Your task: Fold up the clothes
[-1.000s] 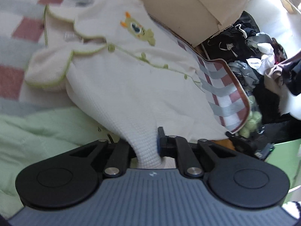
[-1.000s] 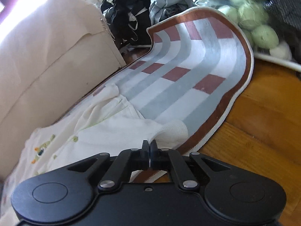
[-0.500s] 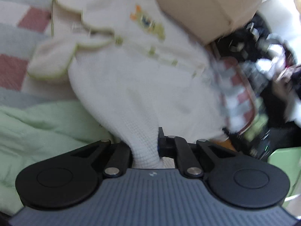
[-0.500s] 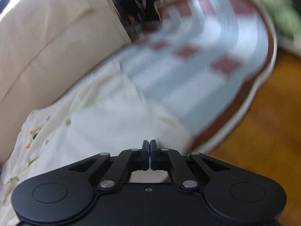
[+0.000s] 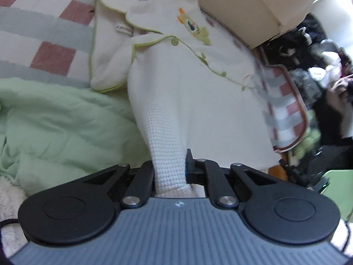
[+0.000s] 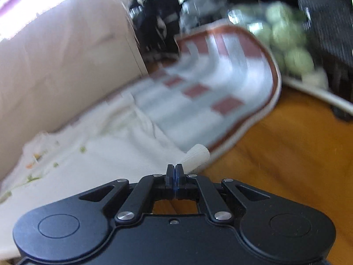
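Across the checked mat point(image 5: 44, 33), spread face up and mostly flat: a cream baby romper point(image 5: 187, 84), collar end far from the camera, leg ends near it. Judged as early in the fold, with no crease laid across the body yet and the front wholly open to view. Only one sleeve point(image 5: 110, 70) tucked, lying doubled beside the chest. Left to do, by this reading: carrying the leg ends up over the chest, then halving or tidying the bundle.

Left gripper point(image 5: 169, 170) clamped narrow on one leg point(image 5: 167, 150) of the romper, the cloth drawn into a taut tube running up out of the jaws. Right gripper point(image 6: 174, 170) pressed fully together, with the other leg's cuff point(image 6: 196, 155) poking up just beyond its tips; likely pinched by a thin edge, though not plainly shown through the blur.

Waffle-knit cotton, thick and soft, with a clear grid texture. Lime piping along the collar and placket, small green buttons, and an orange-and-green appliqué point(image 5: 194, 28) on the chest. Ribbed, rolled cuff. Mat flat-woven in grey, white and brick-red squares, bound in brown, one end curling up. Beside the romper, a pale green quilted blanket point(image 5: 55, 121), puffy and rumpled. Behind it, a smooth beige upholstered block point(image 5: 242, 6). Under the right gripper, glossy amber wood floor point(image 6: 286, 154). Farther off, a dark heap of clothes point(image 5: 308, 50) and round pale-green balls point(image 6: 286, 44).
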